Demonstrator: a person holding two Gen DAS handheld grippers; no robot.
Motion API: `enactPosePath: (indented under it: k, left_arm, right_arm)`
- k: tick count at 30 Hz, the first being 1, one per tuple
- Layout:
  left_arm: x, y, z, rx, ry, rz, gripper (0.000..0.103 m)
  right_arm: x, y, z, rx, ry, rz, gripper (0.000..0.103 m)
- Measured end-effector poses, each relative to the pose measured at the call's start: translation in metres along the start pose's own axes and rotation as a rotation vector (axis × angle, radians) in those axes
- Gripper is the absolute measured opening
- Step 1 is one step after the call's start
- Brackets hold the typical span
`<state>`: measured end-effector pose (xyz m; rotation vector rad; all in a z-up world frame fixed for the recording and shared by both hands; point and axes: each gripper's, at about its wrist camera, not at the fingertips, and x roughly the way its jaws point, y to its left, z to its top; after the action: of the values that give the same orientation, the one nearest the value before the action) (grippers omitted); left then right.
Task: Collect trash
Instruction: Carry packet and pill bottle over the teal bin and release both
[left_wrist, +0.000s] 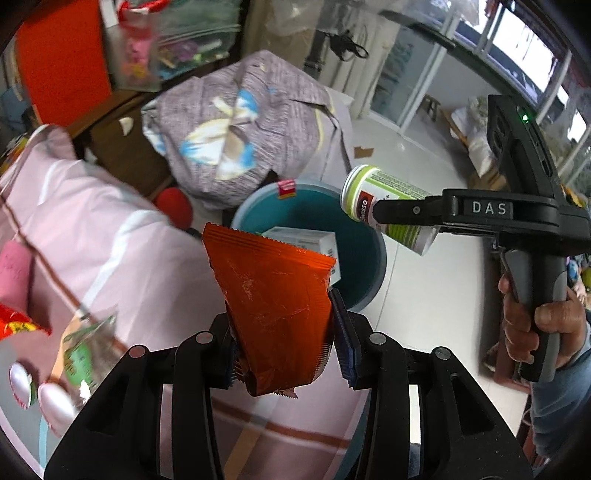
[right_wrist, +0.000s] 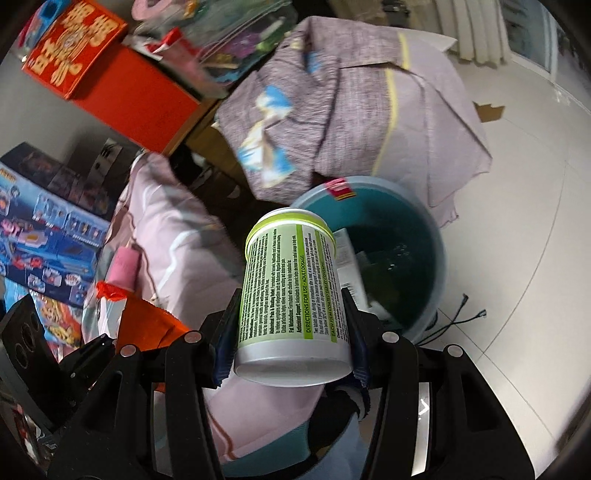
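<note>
Your left hand-held gripper is clamped on an orange foil snack packet, its blue pads pressing the packet's lower half so the crimped top edge stands upward in the left wrist view. Beyond the packet sits a teal plastic bin on the pale tiled floor, with a small white carton lying inside and a red label hanging on its far rim. Your right hand-held gripper is closed on a white supplement bottle with green label panels and black small print; the pads grip its sides near the base and the lidded end points away toward the bin. In the left wrist view that bottle hangs over the bin's right rim, held by black fingers, and your right hand wraps the grey handle below. To the left lies pink bedding with brown stripes, touching the bin's near side. Behind the bin is a bundle of mauve patterned cloth. A red cardboard box with gold characters stands farther back on the left, and blue toy boxes sit beside the bedding.
</note>
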<state>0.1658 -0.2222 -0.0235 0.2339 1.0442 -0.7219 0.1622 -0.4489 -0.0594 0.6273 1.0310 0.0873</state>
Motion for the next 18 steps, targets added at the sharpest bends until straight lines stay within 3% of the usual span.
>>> enactPosePath:
  k: [9, 18]
  left_arm:
    - [0.046, -0.011, 0.018, 0.005, 0.065, -0.024, 0.046]
    - [0.073, -0.011, 0.028, -0.013, 0.097, -0.03, 0.065]
  right_arm:
    - [0.009, -0.026, 0.006, 0.041, 0.022, -0.027, 0.048]
    - [0.021, -0.038, 0.006, 0.068, 0.05, -0.048, 0.048]
